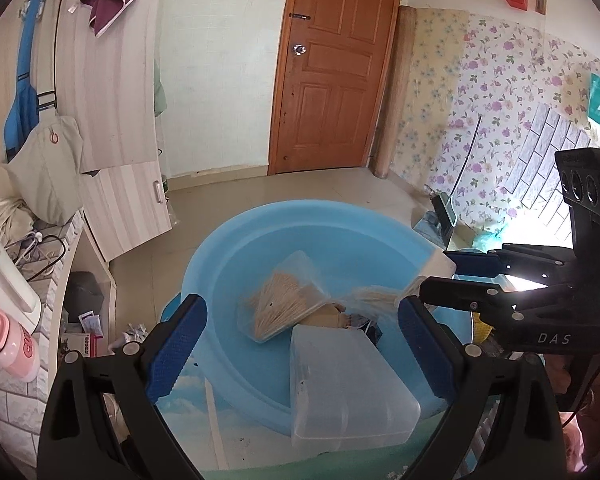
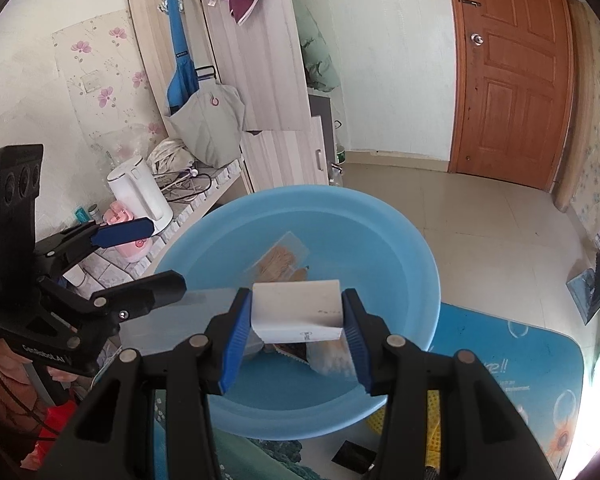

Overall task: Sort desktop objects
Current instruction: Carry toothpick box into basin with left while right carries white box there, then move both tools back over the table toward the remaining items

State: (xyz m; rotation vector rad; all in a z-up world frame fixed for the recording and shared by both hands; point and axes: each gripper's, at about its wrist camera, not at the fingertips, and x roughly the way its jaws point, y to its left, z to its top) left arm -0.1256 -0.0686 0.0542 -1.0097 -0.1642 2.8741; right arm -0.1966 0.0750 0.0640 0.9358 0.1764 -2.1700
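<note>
My left tool [image 1: 302,344]: spread wide over the clear plastic box [image 1: 348,384], not touching it.
My right tool [image 2: 298,332]: pinching a white box [image 2: 298,312] over the blue basin [image 2: 396,248].

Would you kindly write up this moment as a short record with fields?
container: blue basin
in the basin: bag of wooden sticks
left gripper: open, jaws either side of a clear plastic box resting on the basin's near rim
right gripper: shut on a white box, over the basin
</note>
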